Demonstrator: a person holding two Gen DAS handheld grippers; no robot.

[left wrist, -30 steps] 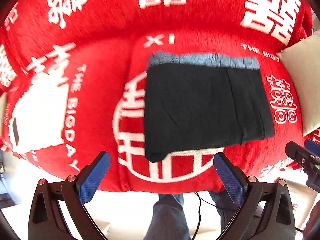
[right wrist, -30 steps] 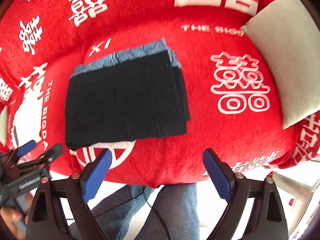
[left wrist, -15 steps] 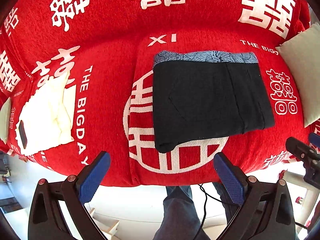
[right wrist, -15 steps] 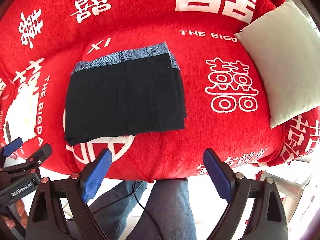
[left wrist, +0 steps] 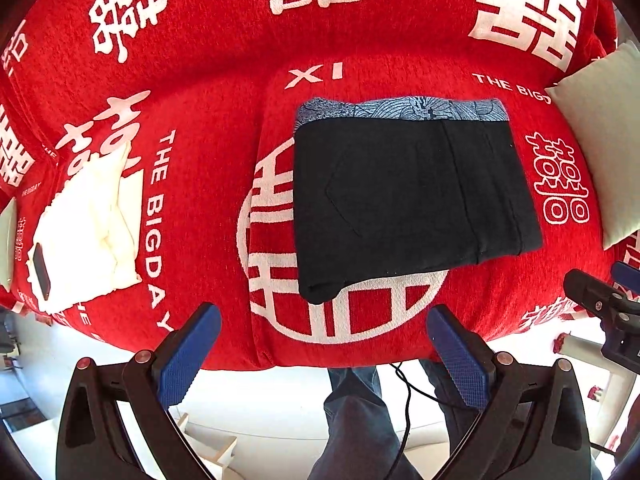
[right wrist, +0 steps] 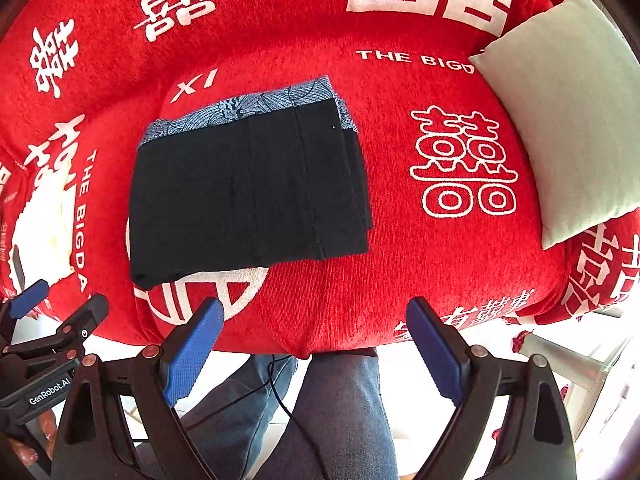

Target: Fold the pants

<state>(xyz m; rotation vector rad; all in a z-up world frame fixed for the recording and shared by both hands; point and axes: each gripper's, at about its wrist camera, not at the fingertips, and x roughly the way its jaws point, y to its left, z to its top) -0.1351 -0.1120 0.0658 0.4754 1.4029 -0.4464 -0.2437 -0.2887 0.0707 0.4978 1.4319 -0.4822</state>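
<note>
Black pants (left wrist: 408, 200) lie folded into a flat rectangle on the red sofa seat, with a blue patterned lining strip along the far edge. In the right wrist view the same pants (right wrist: 248, 192) sit left of centre. My left gripper (left wrist: 324, 352) is open and empty, held off the sofa's front edge, near the pants' front left corner. My right gripper (right wrist: 316, 344) is also open and empty, in front of the seat edge, below and right of the pants.
The sofa (left wrist: 224, 80) wears a red cover with white characters. A pale cushion (right wrist: 568, 112) rests at the right. A folded white cloth with a dark phone (left wrist: 84, 232) lies at the left. The person's jeans-clad legs (right wrist: 340, 420) and a cable stand below.
Both grippers have drawn back and up from the sofa, so the folded pants appear farther away. The pants have not moved. Both grippers stay open.
</note>
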